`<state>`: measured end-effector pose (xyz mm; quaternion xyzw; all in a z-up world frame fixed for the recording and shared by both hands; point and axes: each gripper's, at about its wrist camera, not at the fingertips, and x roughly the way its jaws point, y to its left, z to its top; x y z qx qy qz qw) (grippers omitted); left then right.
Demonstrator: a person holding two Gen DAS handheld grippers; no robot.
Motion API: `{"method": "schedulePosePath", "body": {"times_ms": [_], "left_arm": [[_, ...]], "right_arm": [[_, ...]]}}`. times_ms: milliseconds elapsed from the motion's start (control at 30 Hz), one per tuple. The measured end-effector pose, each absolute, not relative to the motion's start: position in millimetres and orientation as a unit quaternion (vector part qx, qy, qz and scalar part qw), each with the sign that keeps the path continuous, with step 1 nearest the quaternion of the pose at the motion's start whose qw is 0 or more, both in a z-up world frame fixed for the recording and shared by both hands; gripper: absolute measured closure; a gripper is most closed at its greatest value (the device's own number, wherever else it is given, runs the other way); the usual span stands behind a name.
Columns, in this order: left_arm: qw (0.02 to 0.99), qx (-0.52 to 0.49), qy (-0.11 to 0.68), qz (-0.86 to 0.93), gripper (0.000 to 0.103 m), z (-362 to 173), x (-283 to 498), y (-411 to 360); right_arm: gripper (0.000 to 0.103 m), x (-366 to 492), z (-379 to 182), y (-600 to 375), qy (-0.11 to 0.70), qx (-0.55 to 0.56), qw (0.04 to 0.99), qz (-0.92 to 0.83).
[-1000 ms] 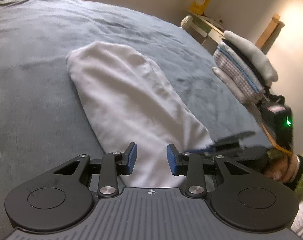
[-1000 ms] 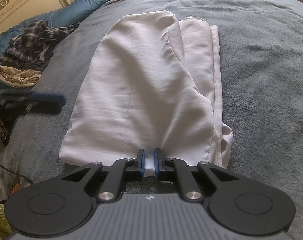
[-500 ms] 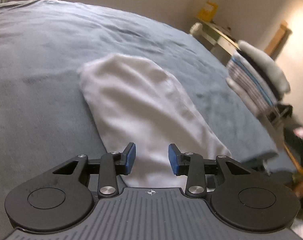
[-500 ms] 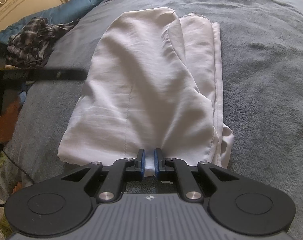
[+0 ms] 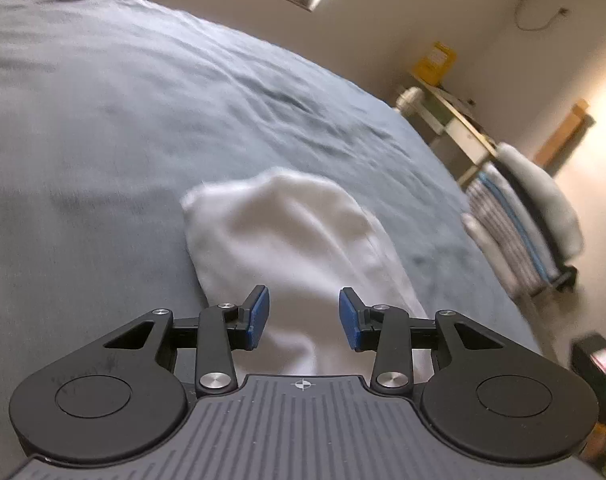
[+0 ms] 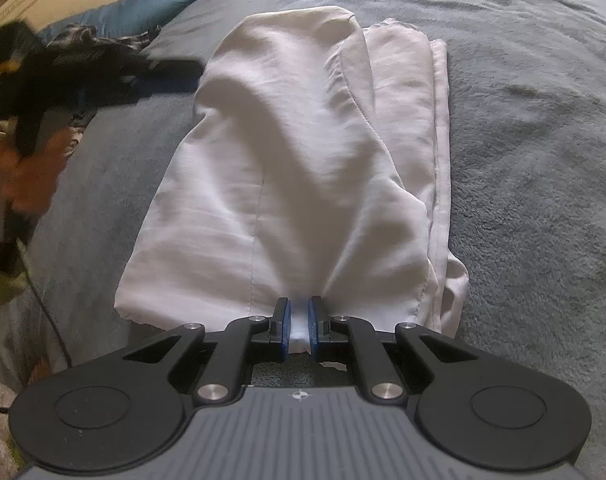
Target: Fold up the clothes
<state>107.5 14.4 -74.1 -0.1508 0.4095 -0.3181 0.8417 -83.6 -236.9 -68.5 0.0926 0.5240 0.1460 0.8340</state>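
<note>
Right gripper [image 6: 299, 330]: jaws nearly closed, blue pads clamping near edge of white garment [image 6: 299, 160]. Left gripper [image 5: 303, 318]: jaws partly apart and opening, nothing between pads, no cloth pressed; garment lies below and ahead. One white garment, partly folded, flat on grey blanket [image 6: 535, 140]. One blue pillow [image 6: 151, 8] by headboard. One stack of folded textiles [image 5: 523, 224] beside bed. Left view blurred.

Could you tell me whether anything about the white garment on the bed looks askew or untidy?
Yes. The white garment is folded unevenly: along its right side, lower layers stick out past the top layer, and the near corner bunches. Its near hem is puckered where the right gripper pinches it.
</note>
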Motion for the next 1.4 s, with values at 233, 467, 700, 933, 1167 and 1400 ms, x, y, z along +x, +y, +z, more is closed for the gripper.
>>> {"method": "schedulePosePath", "body": {"times_ms": [233, 467, 700, 933, 1167, 1400], "left_arm": [[0.835, -0.162, 0.434, -0.297, 0.065, -94, 140, 3], [0.830, -0.189, 0.423, -0.310, 0.061, -83, 138, 9], [0.818, -0.228, 0.439, -0.294, 0.058, -92, 154, 11], [0.807, -0.266, 0.444, -0.284, 0.056, -92, 157, 17], [0.819, -0.266, 0.421, -0.286, 0.049, -69, 147, 21], [0.822, -0.264, 0.417, -0.285, 0.046, -64, 146, 19]], "right_arm": [[0.093, -82, -68, -235, 0.527, 0.093, 0.833, 0.139], [0.093, -81, -68, -232, 0.529, 0.088, 0.833, 0.136], [0.093, -84, -68, -233, 0.528, 0.086, 0.834, 0.134], [0.093, -84, -68, -233, 0.525, 0.078, 0.837, 0.134], [0.093, -87, -67, -234, 0.523, 0.076, 0.839, 0.133], [0.093, -84, -69, -232, 0.521, 0.073, 0.840, 0.133]]}}
